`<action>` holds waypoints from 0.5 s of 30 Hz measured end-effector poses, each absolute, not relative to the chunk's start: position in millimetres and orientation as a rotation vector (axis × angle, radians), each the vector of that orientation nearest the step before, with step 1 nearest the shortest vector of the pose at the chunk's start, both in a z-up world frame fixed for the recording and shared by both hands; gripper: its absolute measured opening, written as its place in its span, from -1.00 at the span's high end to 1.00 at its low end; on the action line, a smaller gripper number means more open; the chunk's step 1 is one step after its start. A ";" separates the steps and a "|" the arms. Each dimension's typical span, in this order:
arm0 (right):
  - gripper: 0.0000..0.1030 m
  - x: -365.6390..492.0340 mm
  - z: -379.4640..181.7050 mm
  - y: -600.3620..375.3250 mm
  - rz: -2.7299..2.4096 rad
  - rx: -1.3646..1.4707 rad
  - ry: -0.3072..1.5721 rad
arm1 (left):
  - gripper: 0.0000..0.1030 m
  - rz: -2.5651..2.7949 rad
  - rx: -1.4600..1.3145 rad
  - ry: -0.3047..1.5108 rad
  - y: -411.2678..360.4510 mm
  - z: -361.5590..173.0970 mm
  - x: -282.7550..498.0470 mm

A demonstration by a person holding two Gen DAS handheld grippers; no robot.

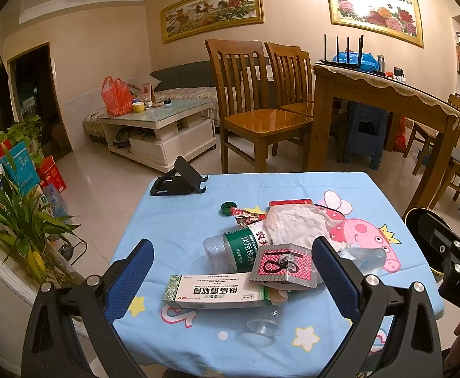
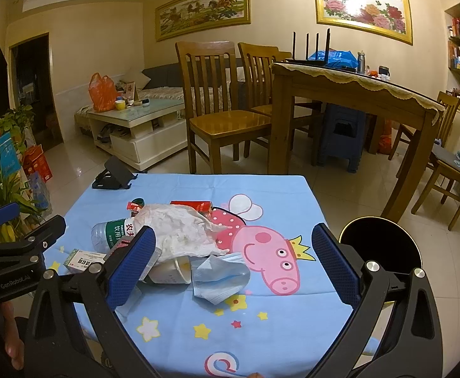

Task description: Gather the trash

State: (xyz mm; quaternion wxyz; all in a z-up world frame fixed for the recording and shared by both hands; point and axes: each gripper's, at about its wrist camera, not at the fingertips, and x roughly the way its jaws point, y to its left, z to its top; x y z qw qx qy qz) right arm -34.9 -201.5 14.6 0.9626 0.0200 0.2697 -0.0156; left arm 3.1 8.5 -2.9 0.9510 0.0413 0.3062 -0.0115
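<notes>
left wrist view shows my left gripper (image 1: 233,275) wide open and holding nothing, right gripper (image 2: 233,263) open too, so i think i am about to grab the first trash, the long white and green cardboard box (image 1: 215,293) lying between the left fingers on the blue cartoon tablecloth (image 1: 173,220), and next i must go down and squeeze.

On the tabletop (image 1: 173,220), a bottle (image 1: 233,245) lies behind a box (image 1: 214,293); a phone stand (image 1: 178,181) sits far left.
</notes>
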 end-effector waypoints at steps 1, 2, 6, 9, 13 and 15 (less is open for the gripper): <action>-0.90 -35.0 14.4 -201.3 -0.032 0.041 0.546 | -0.89 -0.024 0.083 0.623 9.2 -3.3 3.2; -0.90 -35.0 14.3 -200.9 -0.032 0.040 0.547 | -0.89 -0.024 0.082 0.623 9.5 -4.4 3.1; -0.90 -34.9 14.2 -201.0 -0.031 0.038 0.546 | -0.89 -0.024 0.080 0.624 10.9 -5.5 2.7; -0.90 -34.8 14.5 -201.6 -0.031 0.040 0.547 | -0.89 -0.023 0.082 0.623 10.1 -5.4 2.8; -0.90 -34.8 14.3 -201.1 -0.032 0.039 0.546 | -0.89 -0.025 0.080 0.625 10.7 -6.4 2.7; -0.90 -34.6 14.5 -201.4 -0.032 0.039 0.547 | -0.89 -0.025 0.081 0.625 11.1 -6.5 2.6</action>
